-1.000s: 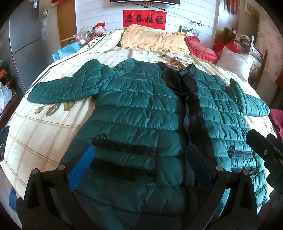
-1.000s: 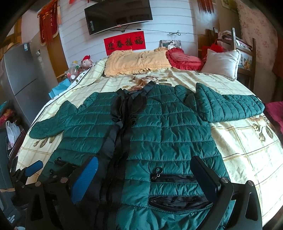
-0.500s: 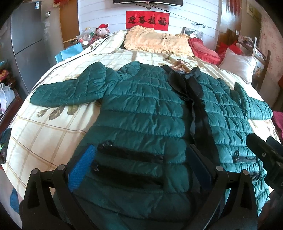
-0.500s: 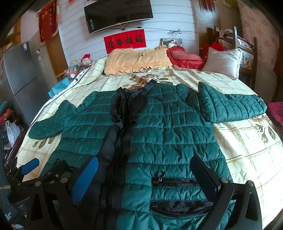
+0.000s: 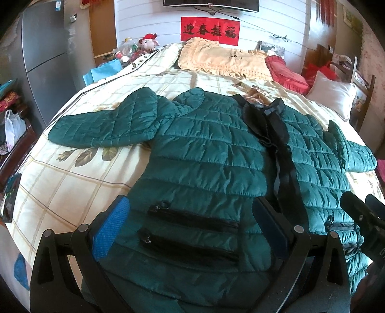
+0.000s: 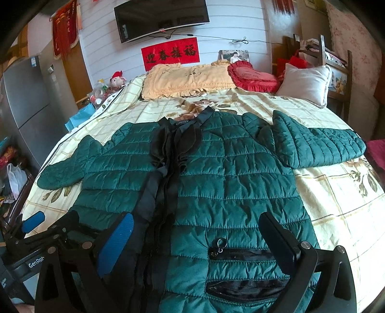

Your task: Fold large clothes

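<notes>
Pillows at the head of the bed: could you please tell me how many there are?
3: a yellow pillow at the middle, a red pillow to its right, and a white pillow at the right edge. Others may be hidden.

— What sort of place is this?

— A lived-in home bedroom. Straight ahead of the claws lies a big bed (image 6: 332, 192) under a cream checked floral cover, with a frilled yellow pillow (image 6: 185, 79), a red ruffled cushion (image 6: 250, 77) and a white pillow (image 6: 303, 84) at its far end.

— Anything else homely?

— Beyond those, on the white slatted wall, a red banner with Chinese characters (image 6: 169, 54) hangs beneath a mounted television (image 6: 161, 18). Far left of the claws stands a grey fridge (image 5: 45, 57), with a plush toy (image 5: 149, 41) among clutter nearby. Far right is a wooden chair (image 6: 336, 60) piled with things.
</notes>
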`<move>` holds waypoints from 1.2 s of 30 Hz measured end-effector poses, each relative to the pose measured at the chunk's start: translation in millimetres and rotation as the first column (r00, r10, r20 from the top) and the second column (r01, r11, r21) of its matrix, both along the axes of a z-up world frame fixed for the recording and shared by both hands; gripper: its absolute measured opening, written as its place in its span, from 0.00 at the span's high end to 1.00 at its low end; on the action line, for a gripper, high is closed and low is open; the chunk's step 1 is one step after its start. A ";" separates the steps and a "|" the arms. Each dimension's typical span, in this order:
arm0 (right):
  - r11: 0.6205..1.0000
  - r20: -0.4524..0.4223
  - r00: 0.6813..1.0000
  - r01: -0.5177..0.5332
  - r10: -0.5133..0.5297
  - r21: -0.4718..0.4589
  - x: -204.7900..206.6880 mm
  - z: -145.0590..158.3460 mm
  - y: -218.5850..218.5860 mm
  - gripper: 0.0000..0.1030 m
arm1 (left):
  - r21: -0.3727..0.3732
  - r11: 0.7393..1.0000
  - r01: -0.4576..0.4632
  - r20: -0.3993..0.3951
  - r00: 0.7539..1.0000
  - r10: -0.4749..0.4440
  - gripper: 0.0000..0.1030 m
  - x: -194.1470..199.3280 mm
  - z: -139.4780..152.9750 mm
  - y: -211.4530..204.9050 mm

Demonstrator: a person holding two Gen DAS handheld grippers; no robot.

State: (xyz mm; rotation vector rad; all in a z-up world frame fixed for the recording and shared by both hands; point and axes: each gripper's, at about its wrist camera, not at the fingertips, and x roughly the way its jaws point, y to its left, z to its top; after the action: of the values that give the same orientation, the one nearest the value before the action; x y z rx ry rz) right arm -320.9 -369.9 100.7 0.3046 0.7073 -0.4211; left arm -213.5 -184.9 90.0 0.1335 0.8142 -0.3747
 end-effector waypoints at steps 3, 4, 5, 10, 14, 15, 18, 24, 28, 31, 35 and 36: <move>1.000 -0.004 1.000 -0.001 0.001 0.002 2.0 -0.6 -0.4 0.00 | 0.004 1.000 -0.006 0.002 1.000 0.006 0.01 2.9 -0.2 1.9; 1.000 -0.003 1.000 -0.001 0.001 0.001 2.2 -0.9 -0.3 0.00 | 0.004 1.000 -0.010 0.004 1.000 0.010 0.01 4.3 -0.1 2.7; 1.000 -0.002 1.000 0.001 -0.001 -0.002 3.1 -1.1 -0.7 0.00 | 0.005 1.000 -0.014 0.003 1.000 0.014 0.01 5.9 -0.2 3.5; 1.000 0.014 1.000 0.004 -0.003 -0.011 9.3 -2.7 -3.1 0.00 | 0.012 0.999 -0.038 -0.001 0.999 0.038 0.01 14.7 -1.8 10.5; 1.000 0.013 1.000 0.008 -0.008 -0.009 19.9 -6.7 -7.1 0.00 | 0.031 0.998 -0.060 0.003 0.998 0.060 0.01 24.8 -2.6 17.7; 1.000 0.010 1.000 0.008 -0.008 0.001 22.6 -7.9 -8.7 0.00 | 0.032 0.997 -0.066 0.003 0.998 0.066 0.01 28.1 -2.4 20.1; 1.000 0.003 1.000 0.008 -0.008 0.011 27.7 -11.0 -11.0 0.00 | 0.026 0.996 -0.087 -0.020 0.996 0.088 0.01 44.9 -2.4 32.1; 1.000 -0.010 1.000 -0.004 0.005 0.013 32.5 -14.8 -10.6 0.00 | 0.053 0.979 -0.197 -0.018 0.980 0.199 0.01 91.5 -0.8 70.9; 1.000 -0.021 1.000 -0.008 0.008 0.013 36.4 -17.5 -10.6 0.00 | 0.068 0.960 -0.271 -0.014 0.962 0.272 0.00 123.9 -3.2 101.5; 1.000 -0.031 0.999 -0.011 0.011 0.002 40.3 -19.2 -10.7 0.00 | 0.086 0.947 -0.309 0.001 0.951 0.310 0.01 142.2 -6.6 120.7; 1.000 -0.037 0.999 -0.007 0.007 0.005 44.2 -22.2 -13.7 0.00 | 0.088 0.929 -0.360 -0.006 0.932 0.362 0.01 166.7 -15.4 149.0; 1.000 -0.040 0.999 -0.006 0.006 0.010 45.2 -23.6 -14.5 0.00 | 0.086 0.925 -0.370 -0.006 0.928 0.372 0.01 172.2 -17.2 154.7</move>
State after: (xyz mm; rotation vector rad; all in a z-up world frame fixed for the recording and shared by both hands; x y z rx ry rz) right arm -275.7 -384.4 77.1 0.3038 0.7498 -0.4191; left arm -41.3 -30.1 72.7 0.0505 0.8577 0.0168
